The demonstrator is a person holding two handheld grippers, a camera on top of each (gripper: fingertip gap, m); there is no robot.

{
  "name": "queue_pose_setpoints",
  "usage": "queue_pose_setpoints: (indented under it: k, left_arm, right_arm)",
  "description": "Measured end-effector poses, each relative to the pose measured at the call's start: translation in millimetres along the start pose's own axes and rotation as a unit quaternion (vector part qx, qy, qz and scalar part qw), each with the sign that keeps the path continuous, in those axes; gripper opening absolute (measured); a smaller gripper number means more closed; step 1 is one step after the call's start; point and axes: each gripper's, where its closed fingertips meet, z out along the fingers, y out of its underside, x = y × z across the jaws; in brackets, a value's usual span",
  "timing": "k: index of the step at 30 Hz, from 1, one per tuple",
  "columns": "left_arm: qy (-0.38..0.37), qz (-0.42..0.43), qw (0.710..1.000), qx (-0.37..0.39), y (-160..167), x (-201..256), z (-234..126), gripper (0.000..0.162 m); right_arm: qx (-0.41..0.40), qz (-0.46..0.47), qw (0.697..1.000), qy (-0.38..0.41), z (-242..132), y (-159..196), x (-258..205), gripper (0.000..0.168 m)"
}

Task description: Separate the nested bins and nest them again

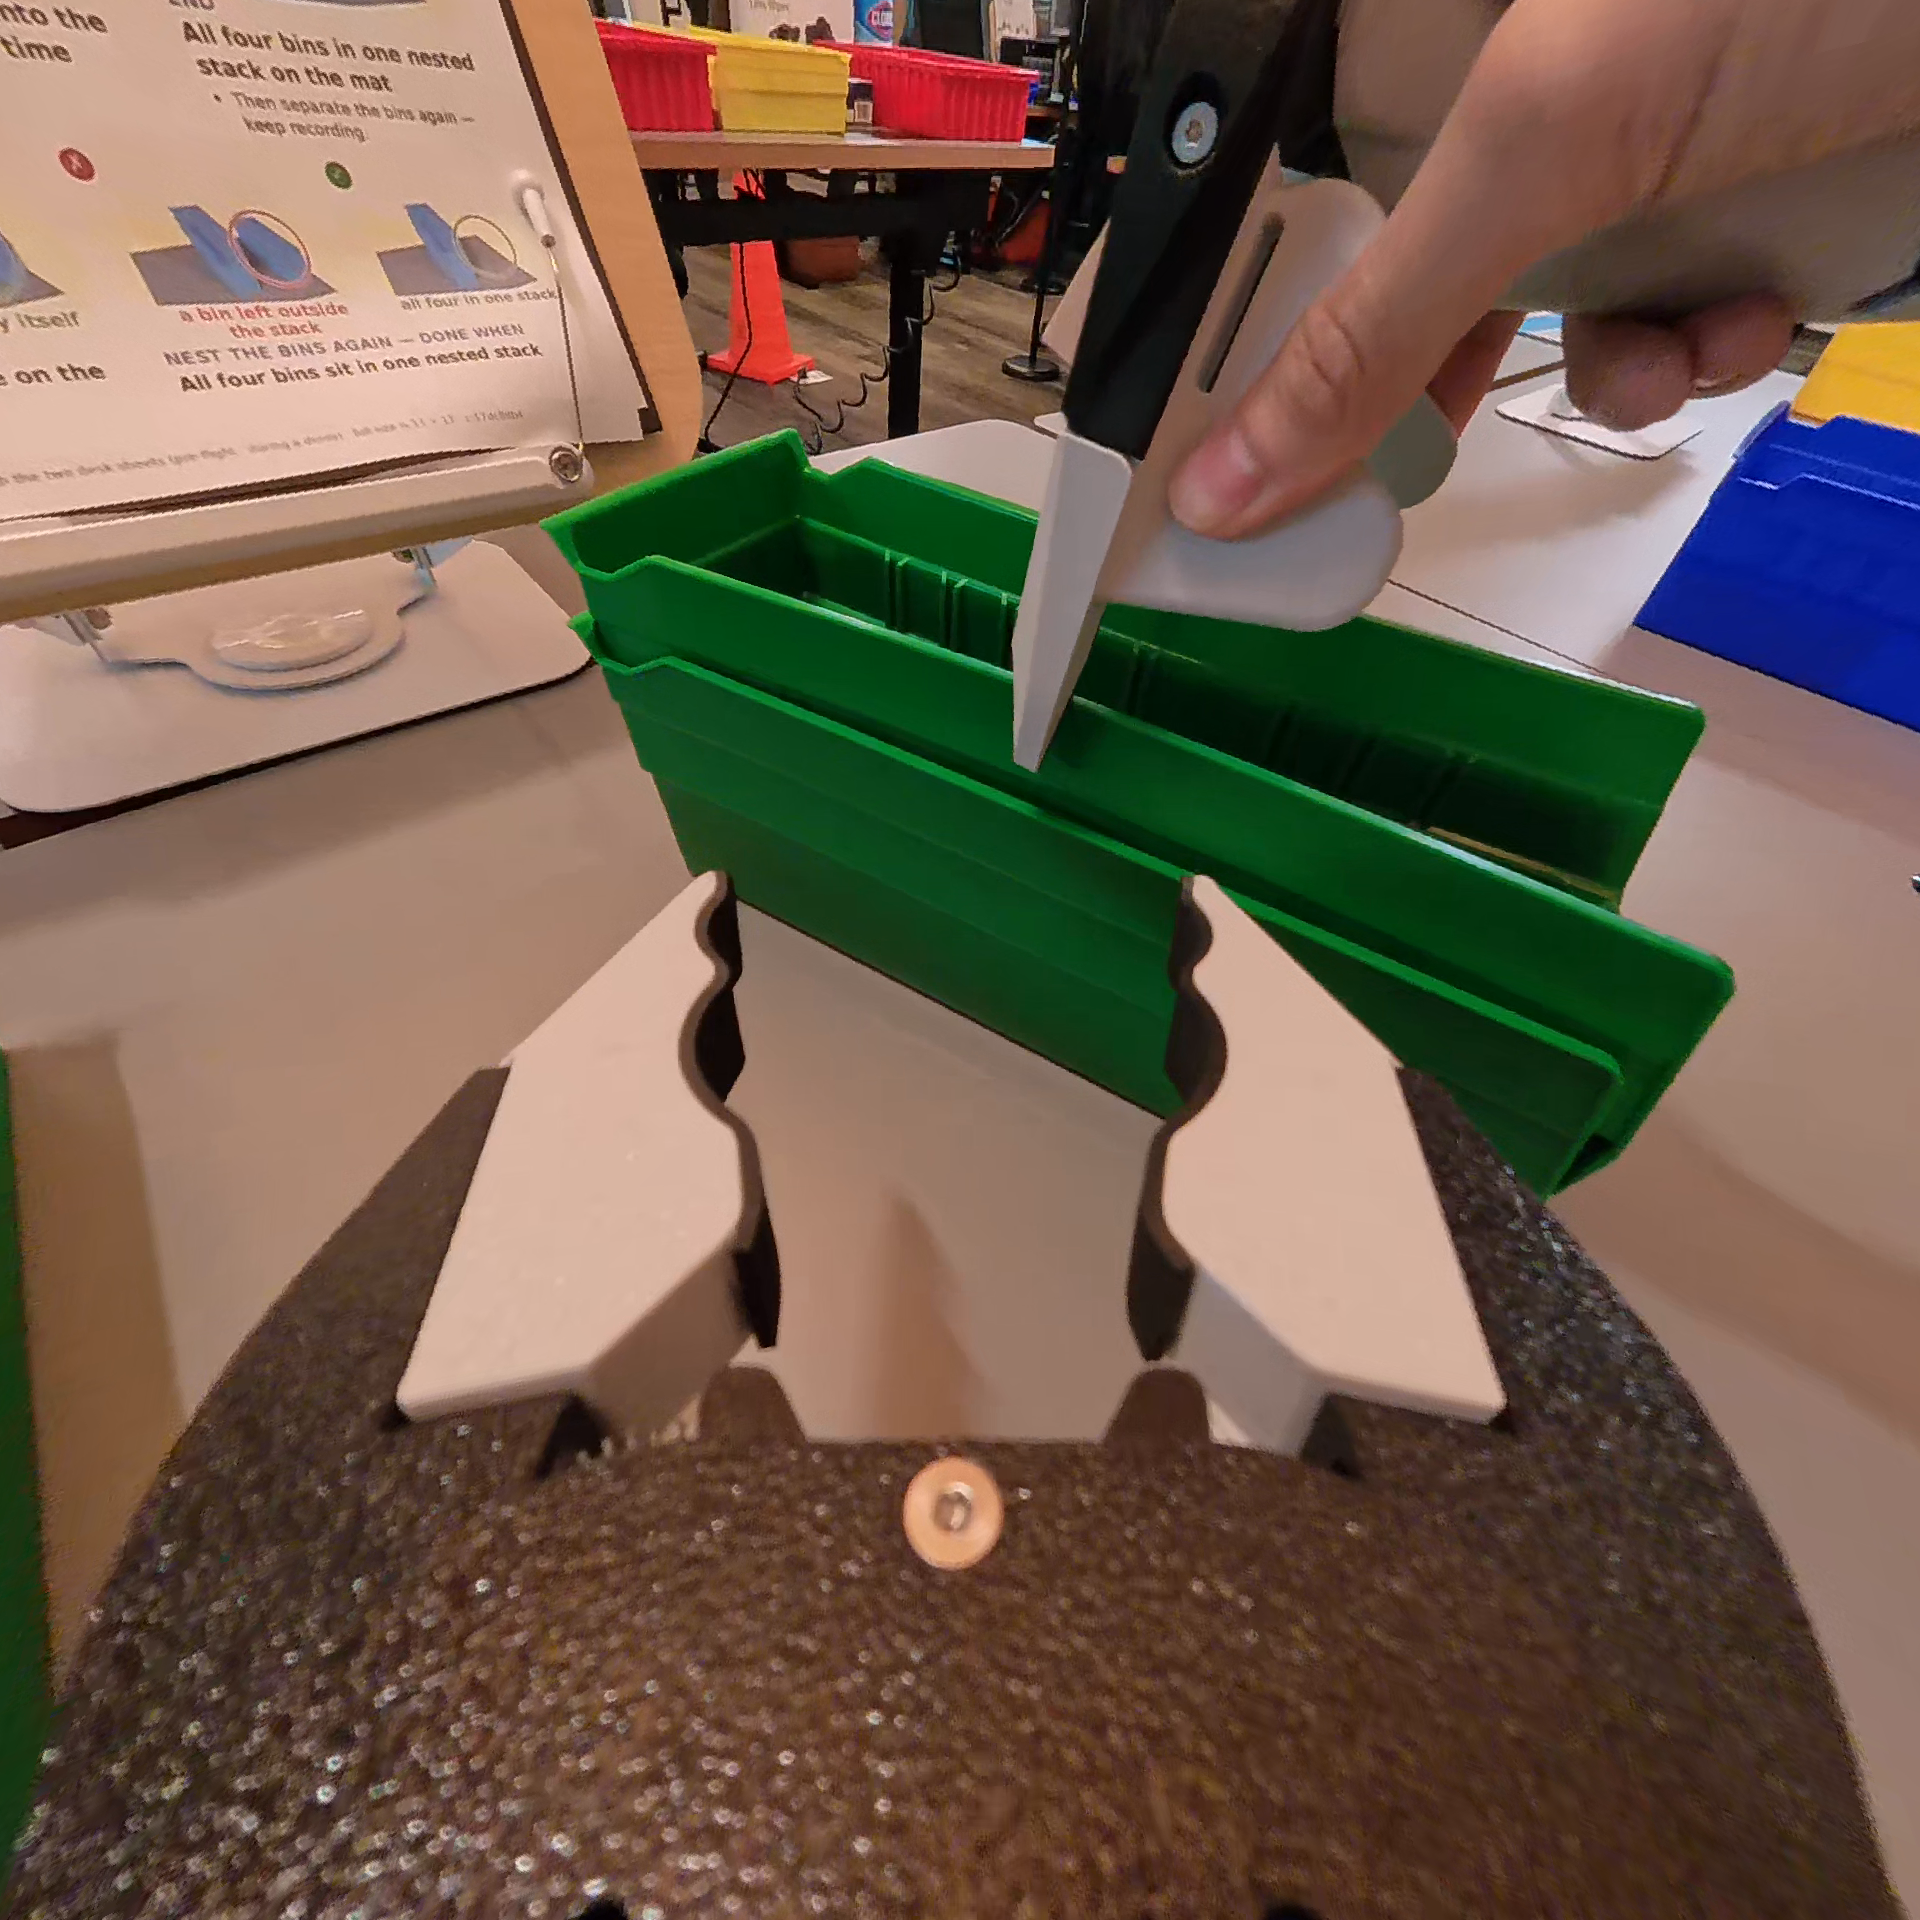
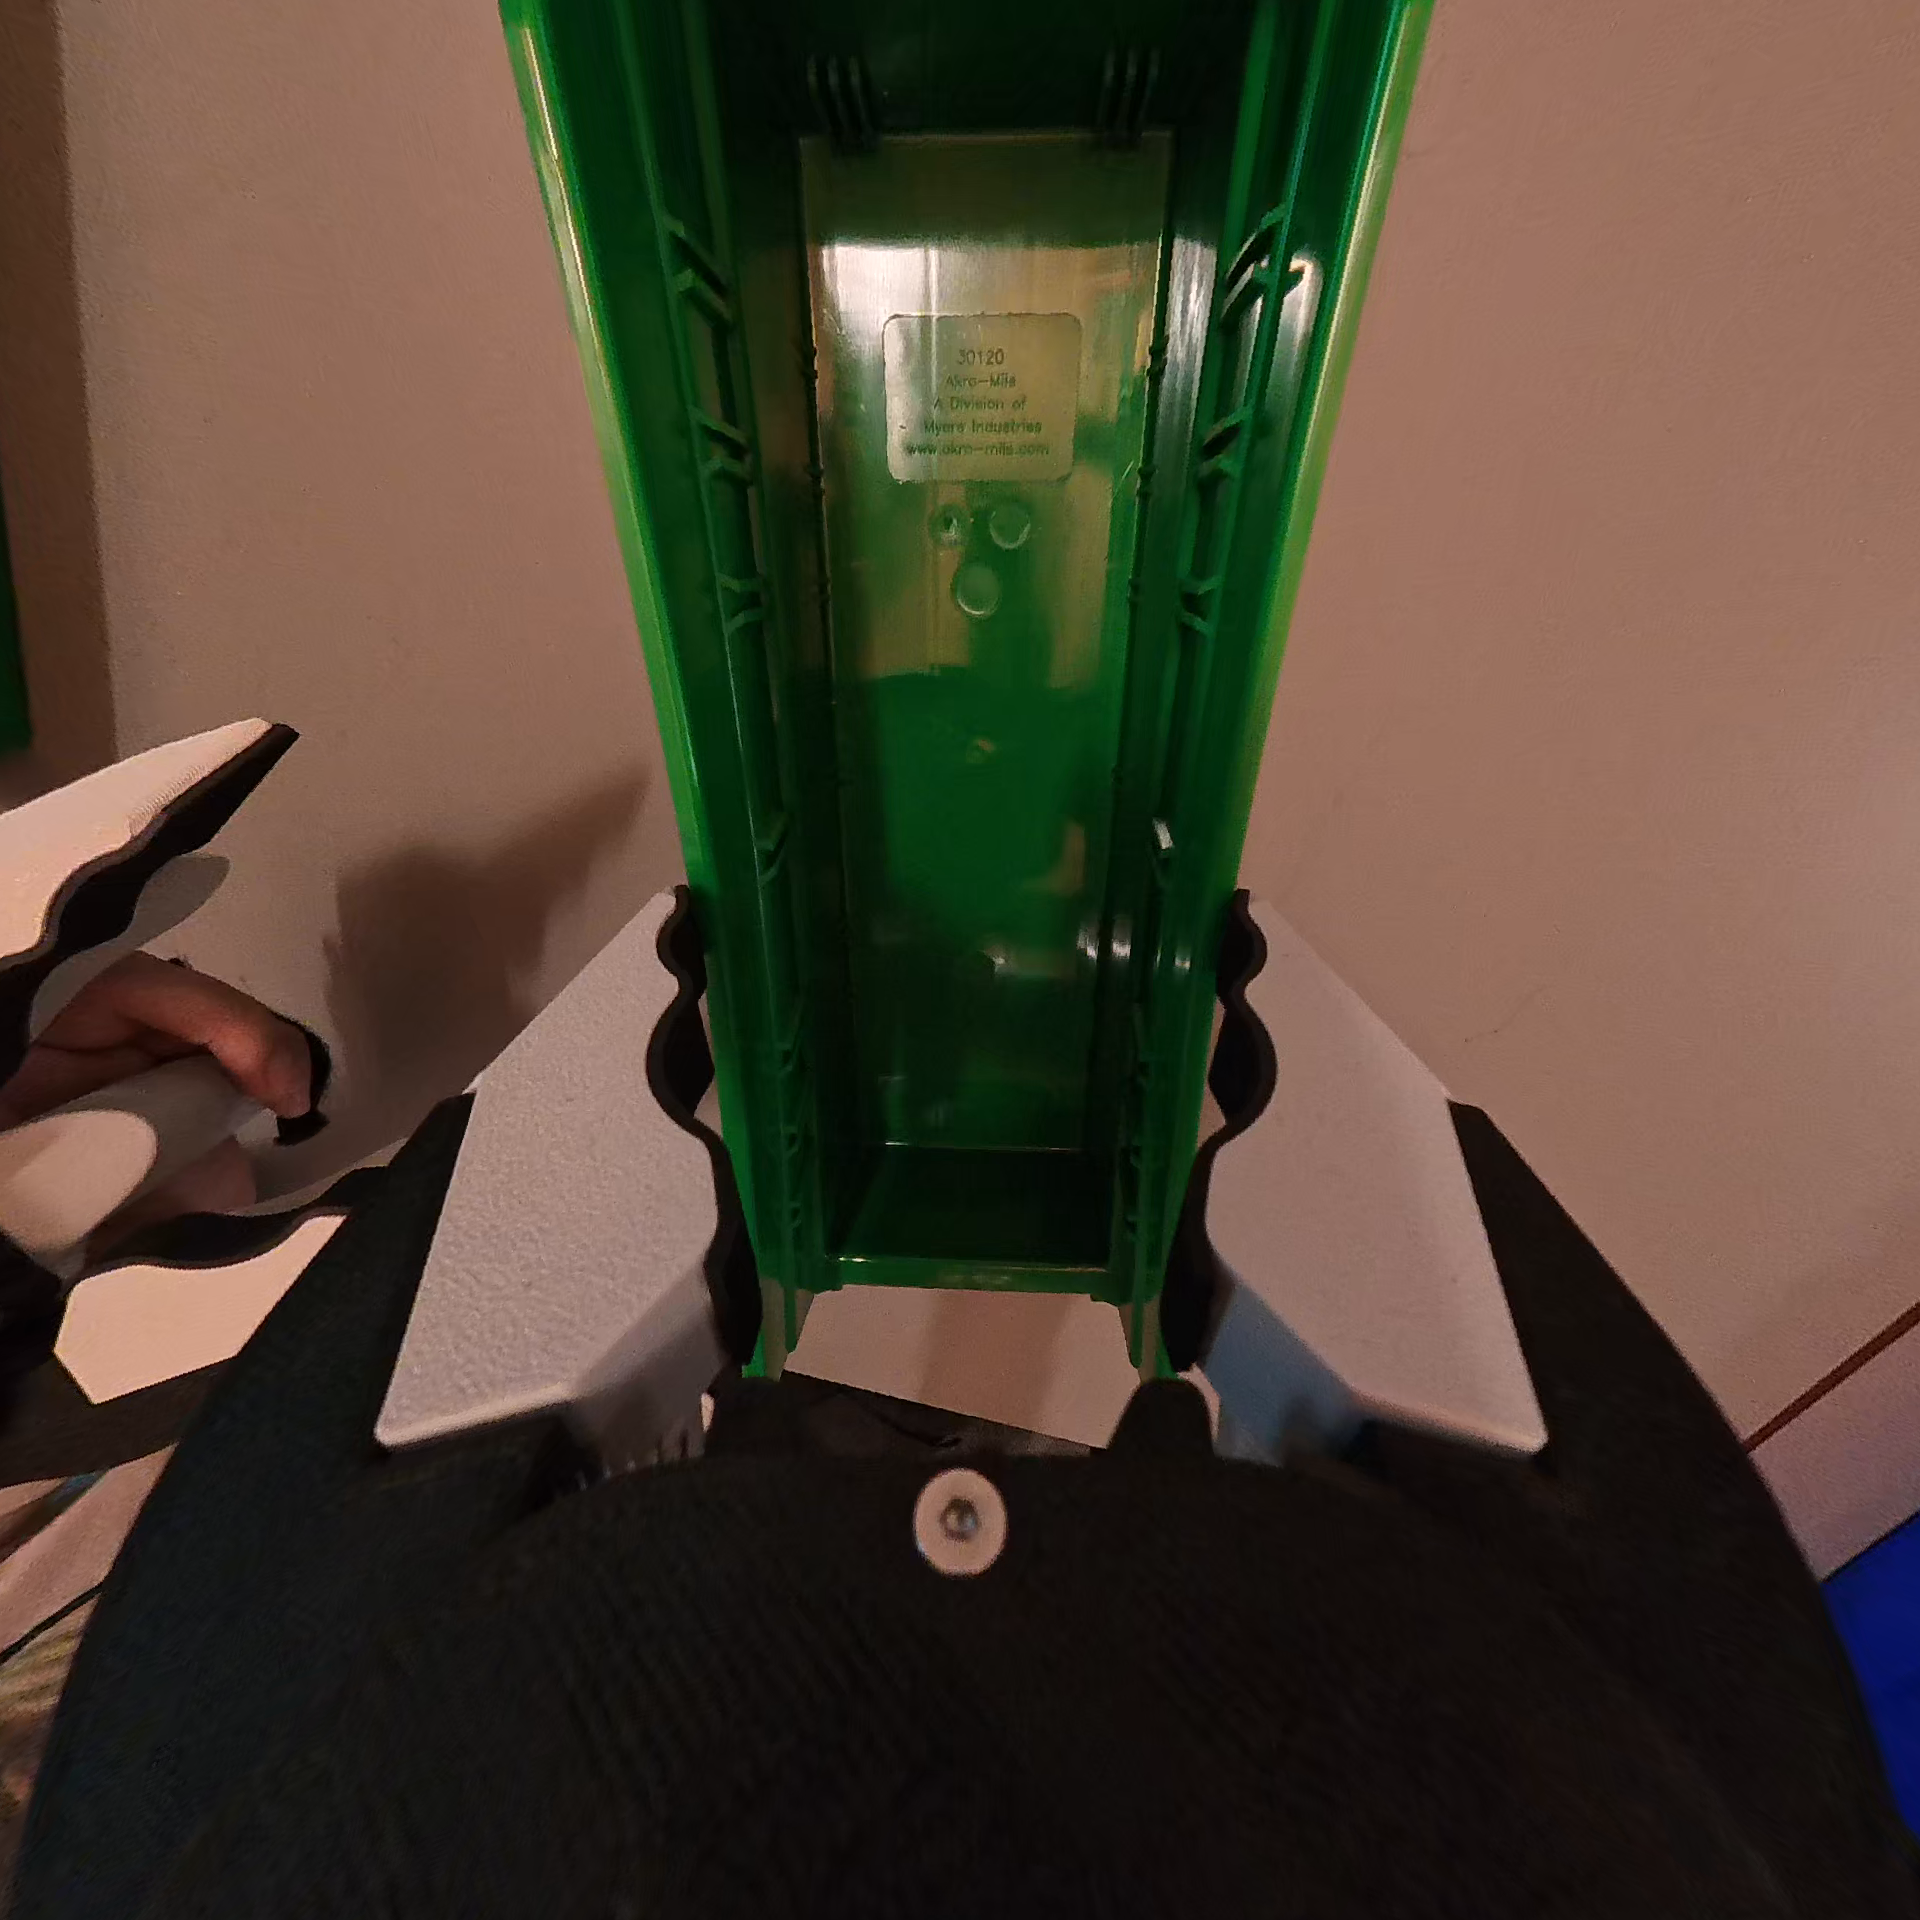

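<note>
At the far left of the left wrist view, one instruction sheet (image 1: 281, 239) is seen propped on a stand (image 1: 291, 665) on the pale table (image 1: 312, 935). At the very left edge a strip of green is visible, too cropped to identify. In the middle, a stack of green bins (image 1: 1091, 810) is held tilted, its far left end raised; at least two nested bins can be counted from the rims, and a third rim may show lower right, though the exact count cannot be told. The left gripper (image 1: 956, 894) is spread wide just in front of the stack, with nothing between its two fingers, only bare table being seen there. Above the stack, the right gripper (image 1: 1049, 665) is seen from the side, held by one hand (image 1: 1558, 239), its fingers reaching down across the upper bin's rim.

In the right wrist view, the right gripper (image 2: 961, 935) is clamped on the inner green bin (image 2: 977, 727), its two fingers pressing the outer faces of the two long walls. One label (image 2: 982, 400) is seen on the bin floor. At the left edge, the left gripper (image 2: 156, 810) and fingers of the hand holding it appear.

To the right in the left wrist view, one blue bin (image 1: 1808, 561) rests on the table, with one yellow bin (image 1: 1860, 374) behind it. In the background, two red bins (image 1: 935, 94) and one yellow bin (image 1: 779, 88) are set on another table, with one orange cone (image 1: 758, 301) on the floor.
</note>
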Motion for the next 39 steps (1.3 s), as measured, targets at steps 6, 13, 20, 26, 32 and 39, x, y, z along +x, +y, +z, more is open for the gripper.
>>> queue_pose_setpoints:
  k: [6, 13, 20, 26, 32, 39]
  left_arm:
    - [0.006, -0.01, 1.0, -0.004, 2, 0, 1, 0.081]
    - [-0.009, -0.001, 1.0, -0.015, 7, -4, 4, 0.081]
    - [-0.019, 0.02, 0.999, -0.02, 8, -3, 5, 0.081]
    - [-0.024, 0.028, 0.999, -0.022, 9, -3, 5, 0.081]
    - [-0.002, 0.008, 1.0, -0.017, 5, 4, 3, 0.081]
    - [0.008, -0.005, 1.0, -0.012, 4, 5, 2, 0.081]
  right_arm:
    - [-0.002, 0.001, 1.0, 0.001, 0, 0, 0, 0.098]
    - [0.009, 0.0, 1.0, 0.002, 0, 0, 0, 0.099]
    - [0.009, -0.001, 1.0, 0.001, 0, -1, 0, 0.096]
    - [0.013, 0.004, 1.0, 0.001, 0, 0, 0, 0.094]
    - [0.012, 0.007, 1.0, 0.002, 0, 2, 0, 0.1]
    - [-0.003, 0.01, 1.0, 0.005, 1, 6, -1, 0.104]
